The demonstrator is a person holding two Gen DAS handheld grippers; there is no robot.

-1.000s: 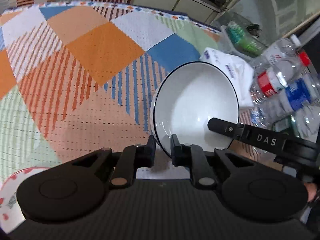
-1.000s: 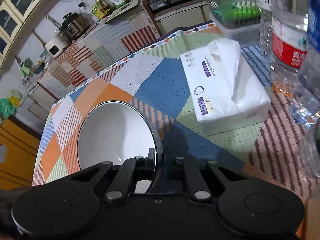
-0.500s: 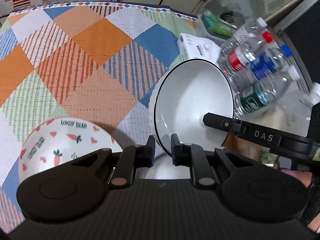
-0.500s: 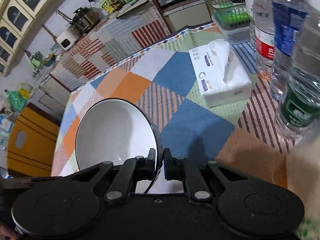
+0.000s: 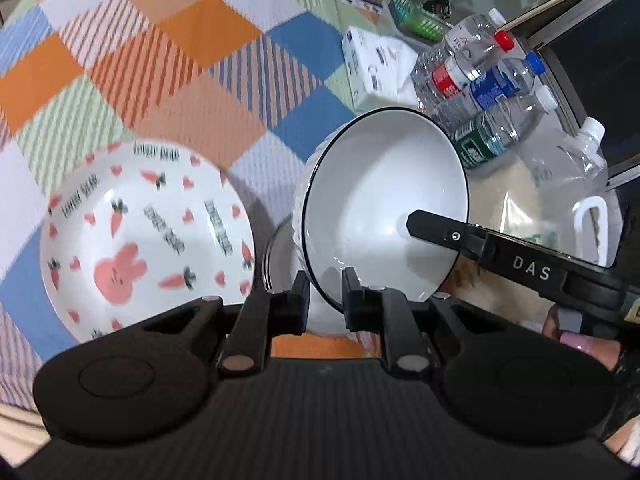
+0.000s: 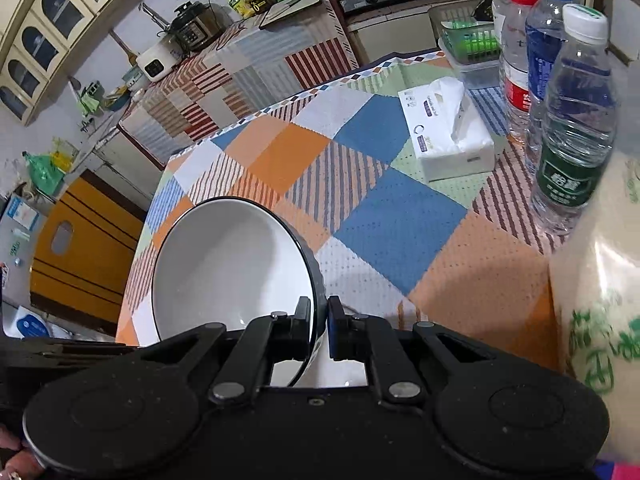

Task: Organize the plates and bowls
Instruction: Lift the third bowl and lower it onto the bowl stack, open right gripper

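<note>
White bowl, black rim [image 5: 384,196]: tilted above the checked tablecloth [image 5: 192,60], rim clamped by left gripper [image 5: 325,292] and right gripper [image 6: 319,322]. Carrot-print plate [image 5: 148,236]: just left. Tissue pack [image 5: 376,64], water bottles [image 5: 480,80]: far right, apart.

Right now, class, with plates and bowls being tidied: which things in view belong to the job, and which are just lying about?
Part of the job:
white bowl
carrot plate
left gripper
right gripper

Lying about:
tissue pack
water bottles
green basket
large jug
</note>
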